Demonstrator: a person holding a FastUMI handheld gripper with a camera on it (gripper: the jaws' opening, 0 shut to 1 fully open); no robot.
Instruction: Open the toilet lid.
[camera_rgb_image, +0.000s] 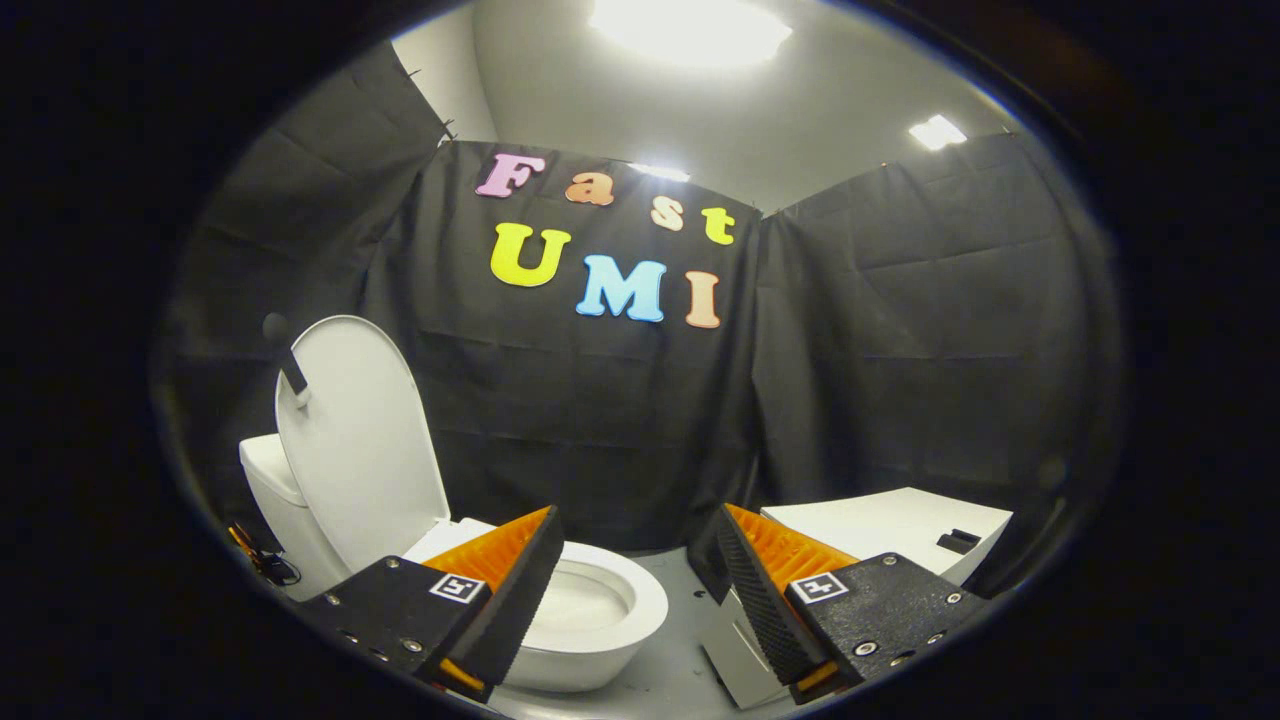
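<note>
- The lid (355, 440) stood upright, already raised, against the tank (272, 490), beyond the left finger.
- The gripper (630, 580) had its fingers (520, 590) spread wide, holding nothing.
- The bowl (600, 610) lay just ahead, partly behind the left finger.
- Bare floor (680, 660) showed between bowl and a white box (890, 530) beyond the right finger.

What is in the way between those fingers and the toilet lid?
Nothing visible. The gripper is open with nothing between its fingers, and the toilet lid already stands upright against the tank, beyond the left finger.
</note>
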